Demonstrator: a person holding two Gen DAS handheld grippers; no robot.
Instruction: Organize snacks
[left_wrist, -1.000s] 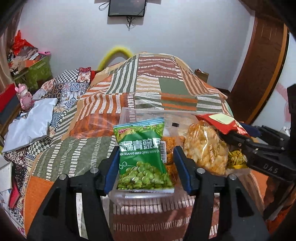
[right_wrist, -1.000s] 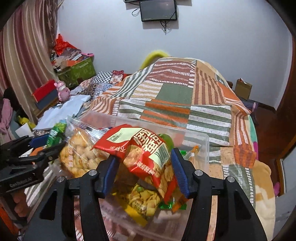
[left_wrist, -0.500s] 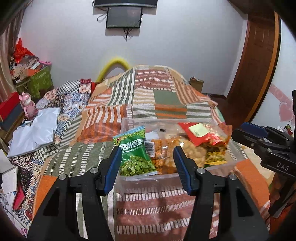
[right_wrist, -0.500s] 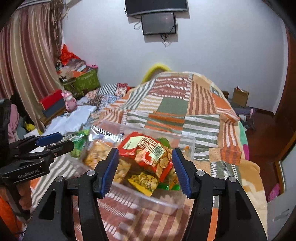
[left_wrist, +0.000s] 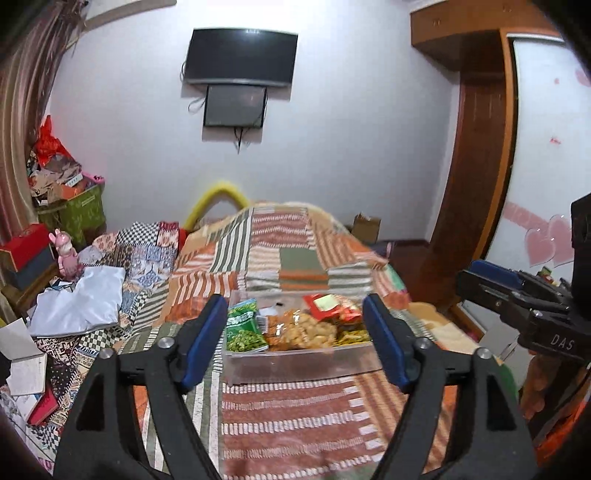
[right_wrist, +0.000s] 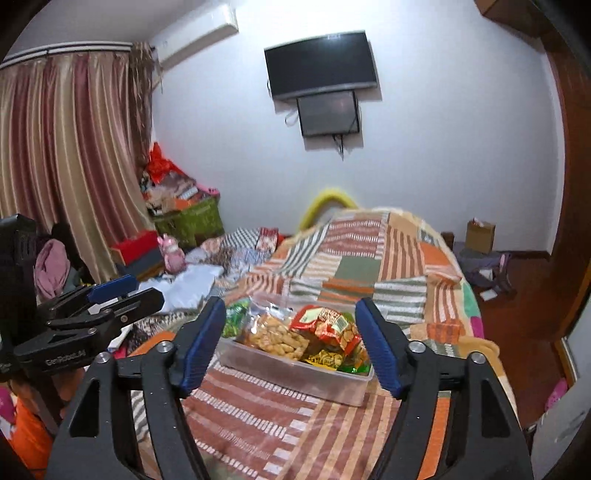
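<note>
a home bedroom: quilted bed, wall tv.

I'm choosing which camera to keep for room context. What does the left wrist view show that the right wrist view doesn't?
Only the left wrist view: the tall brown wooden wardrobe and pink heart stickers. Only the right wrist view: the striped pink-and-beige curtain in full and the white air conditioner. Both: the clear plastic snack bin, the green pea packet, the black wall television, and both open claws.

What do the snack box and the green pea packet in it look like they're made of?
The rectangular clear snack box looks like rigid translucent plastic, slightly frosted: the striped quilt shows dimly through its wall. The green pea packet appears to be glossy printed plastic film, judging by its sheen and crimped top edge; a foil lining cannot be told.
</note>
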